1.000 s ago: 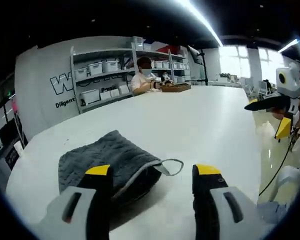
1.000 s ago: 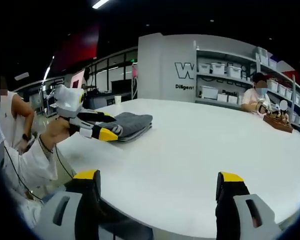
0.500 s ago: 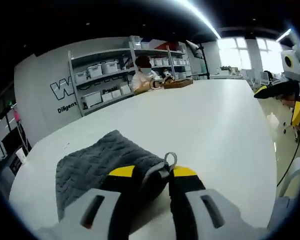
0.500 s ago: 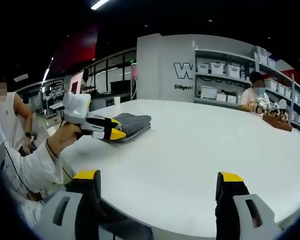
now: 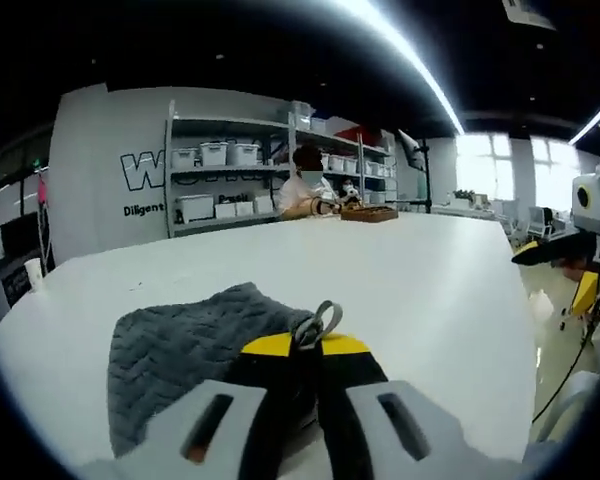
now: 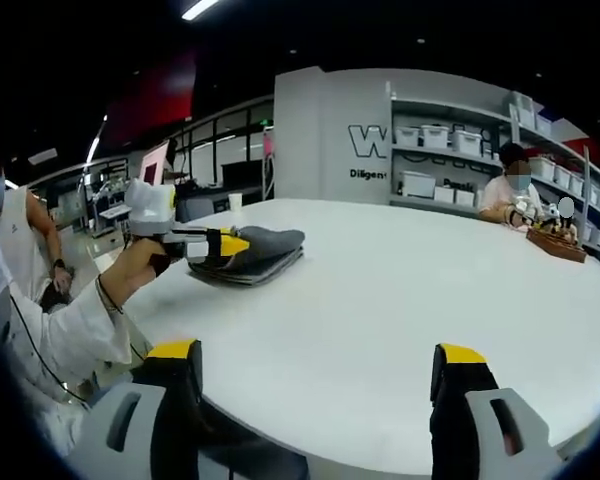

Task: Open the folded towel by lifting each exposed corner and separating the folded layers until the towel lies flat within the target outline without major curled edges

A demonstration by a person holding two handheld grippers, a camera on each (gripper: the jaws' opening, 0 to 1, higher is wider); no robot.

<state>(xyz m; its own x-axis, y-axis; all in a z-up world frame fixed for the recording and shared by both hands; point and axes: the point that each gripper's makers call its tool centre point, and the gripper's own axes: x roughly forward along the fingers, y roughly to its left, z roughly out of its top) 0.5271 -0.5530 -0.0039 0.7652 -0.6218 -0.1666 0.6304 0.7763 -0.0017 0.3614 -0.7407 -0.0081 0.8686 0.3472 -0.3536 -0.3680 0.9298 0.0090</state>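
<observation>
Here one left gripper pinches one folded towel.

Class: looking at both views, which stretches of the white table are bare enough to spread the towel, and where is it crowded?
The white table is bare from the grey towel across to the wooden tray by the seated person. Crowded: the towel's corner, where the left gripper is pinching it.

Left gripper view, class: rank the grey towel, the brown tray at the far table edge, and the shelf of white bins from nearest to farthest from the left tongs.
1. Grey towel: pinched at its corner by the left tongs.
2. Brown tray: far edge of the white table, beside the seated person.
3. Shelf of white bins: behind the table, against the wall.
</observation>
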